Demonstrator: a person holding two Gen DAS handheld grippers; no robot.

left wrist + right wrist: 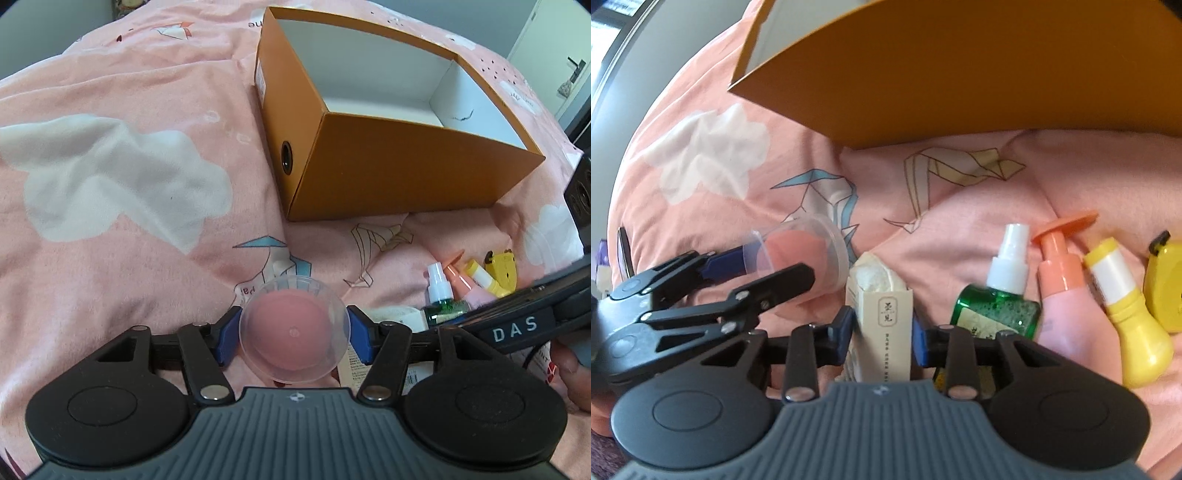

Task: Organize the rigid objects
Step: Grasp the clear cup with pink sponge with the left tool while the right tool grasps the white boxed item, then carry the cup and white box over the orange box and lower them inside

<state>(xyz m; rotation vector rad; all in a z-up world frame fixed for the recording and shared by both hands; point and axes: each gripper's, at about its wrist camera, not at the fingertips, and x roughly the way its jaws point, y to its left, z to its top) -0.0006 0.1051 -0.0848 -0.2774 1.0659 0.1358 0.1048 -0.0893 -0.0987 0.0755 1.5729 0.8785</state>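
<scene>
Closest to me, my left gripper [293, 332] is closed on a clear plastic cup [293, 330] with something pink inside it; the blue pads press its sides from left and right, and the right wrist view shows the cup lying on its side between them, off the bedding. I judge it light and thin-walled, likely to flex or slip if squeezed hard, so a grip across the middle of the wall seems right, and that is where it sits now.

My right gripper [882, 330] is nearly closed around a small cream carton [882, 321] with an open, torn top. One pad touches its left face; whether the other touches I cannot tell for sure. The carton looks light and crushable, so I would hold it low on its flat sides.

Just past it lie a green spray bottle [1001, 295], an orange-capped pink bottle [1062, 291], a yellow bottle [1130, 314] and a yellow tape measure [1165, 284], side by side on the pink bedspread [129, 92]. These look stiff and smooth; the round ones may roll.

Farther off stands the orange box [388, 173], open-topped, its white inside bare as far as I can see, and I take it for the place where things go.
</scene>
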